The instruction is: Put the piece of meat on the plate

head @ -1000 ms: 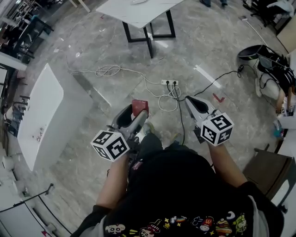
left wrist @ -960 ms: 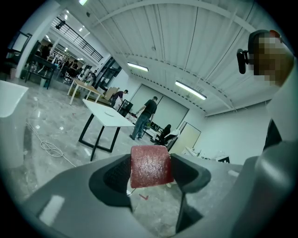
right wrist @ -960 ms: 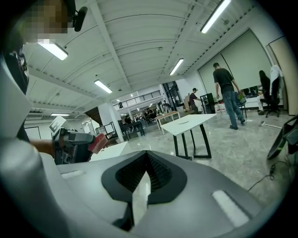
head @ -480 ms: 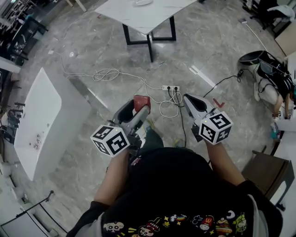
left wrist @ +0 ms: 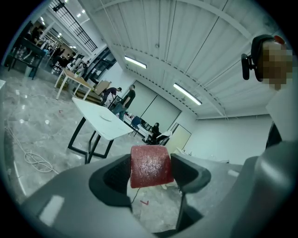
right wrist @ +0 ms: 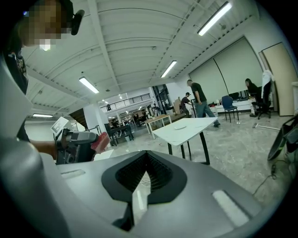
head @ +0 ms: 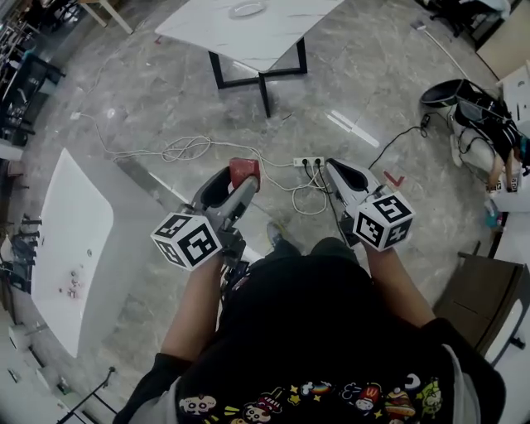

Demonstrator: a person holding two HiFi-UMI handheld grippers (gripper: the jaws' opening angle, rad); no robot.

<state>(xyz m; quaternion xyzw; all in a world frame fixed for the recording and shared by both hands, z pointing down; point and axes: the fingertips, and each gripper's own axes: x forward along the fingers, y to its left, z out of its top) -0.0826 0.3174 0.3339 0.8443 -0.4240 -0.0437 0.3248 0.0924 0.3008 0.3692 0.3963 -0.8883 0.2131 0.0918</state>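
The left gripper point(head: 238, 187) grips the red, rounded piece of meat point(left wrist: 150, 166) between its fingers, over the grey stone floor point(head: 373, 66), well apart from the white rectangular bench point(head: 277, 35) carrying the pale round plate point(head: 248, 9). The right gripper's point(right wrist: 147, 162) fingers are closed together on nothing.

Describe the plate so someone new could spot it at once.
At the top of the head view stands a white table on black legs. The plate lies on its top near the far edge. It is a pale round dish, the only thing seen on that table; the long white counter at left holds only small bits.
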